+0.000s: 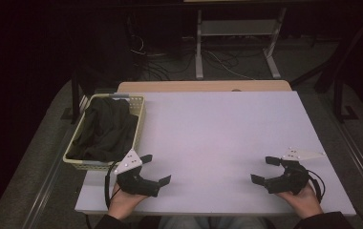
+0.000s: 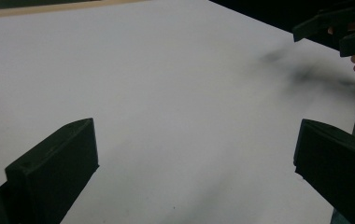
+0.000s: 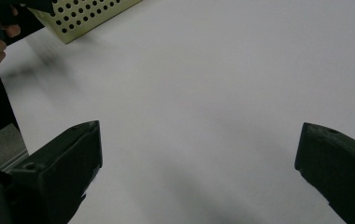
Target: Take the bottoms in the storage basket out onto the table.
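A cream perforated basket [image 1: 138,114] stands at the table's left edge with dark cloth [image 1: 104,129] heaped inside it. My left gripper [image 1: 155,168] rests near the front left of the white table [image 1: 218,133], just right of the basket's near corner, jaws wide apart with nothing between them. My right gripper [image 1: 264,170] sits near the front right, also open and empty. In the left gripper view my left gripper [image 2: 194,158] looks across bare table toward the right gripper [image 2: 339,28]. In the right gripper view my right gripper [image 3: 199,163] faces the basket's corner [image 3: 87,14].
Beyond the table's far wooden edge [image 1: 203,86] a metal stand [image 1: 237,43] and loose cables [image 1: 160,62] lie on the dark floor. Grey carpet borders both sides. A wide stretch of bare white table lies between the two grippers.
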`<state>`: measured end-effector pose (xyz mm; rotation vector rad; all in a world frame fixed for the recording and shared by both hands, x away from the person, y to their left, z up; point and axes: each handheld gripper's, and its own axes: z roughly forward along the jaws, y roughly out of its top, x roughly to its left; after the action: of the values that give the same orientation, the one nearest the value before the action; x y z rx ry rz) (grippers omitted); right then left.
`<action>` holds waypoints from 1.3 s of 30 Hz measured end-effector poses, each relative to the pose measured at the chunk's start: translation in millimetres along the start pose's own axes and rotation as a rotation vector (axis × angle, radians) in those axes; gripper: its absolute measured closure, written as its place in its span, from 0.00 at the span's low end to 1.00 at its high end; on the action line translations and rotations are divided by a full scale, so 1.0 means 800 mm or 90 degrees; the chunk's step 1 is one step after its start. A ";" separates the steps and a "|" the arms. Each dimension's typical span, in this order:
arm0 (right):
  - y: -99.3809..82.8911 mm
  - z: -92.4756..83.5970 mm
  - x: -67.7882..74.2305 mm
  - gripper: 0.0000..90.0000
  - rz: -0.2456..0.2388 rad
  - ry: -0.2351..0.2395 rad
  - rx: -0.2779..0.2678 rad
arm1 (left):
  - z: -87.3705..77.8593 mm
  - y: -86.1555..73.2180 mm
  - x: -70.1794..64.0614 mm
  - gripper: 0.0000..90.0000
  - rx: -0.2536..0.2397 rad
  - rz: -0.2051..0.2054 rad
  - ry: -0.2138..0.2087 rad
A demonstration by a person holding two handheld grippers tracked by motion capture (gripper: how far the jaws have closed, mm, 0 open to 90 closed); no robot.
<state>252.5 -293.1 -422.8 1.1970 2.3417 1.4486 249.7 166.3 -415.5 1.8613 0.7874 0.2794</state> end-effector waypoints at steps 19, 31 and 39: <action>0.000 0.003 -0.001 0.00 -0.002 0.004 0.011 | -0.001 0.010 -0.001 0.00 0.031 -0.008 0.013; 0.000 0.003 -0.002 0.00 -0.004 0.003 0.011 | -0.010 0.024 -0.001 0.00 0.045 -0.010 0.011; 0.000 0.003 -0.001 0.00 -0.005 0.005 0.012 | -0.014 0.031 -0.001 0.00 0.063 -0.006 0.008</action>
<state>254.7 -291.9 -424.6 1.1877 2.3683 1.4340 252.8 167.9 -388.8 1.9497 0.8315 0.2509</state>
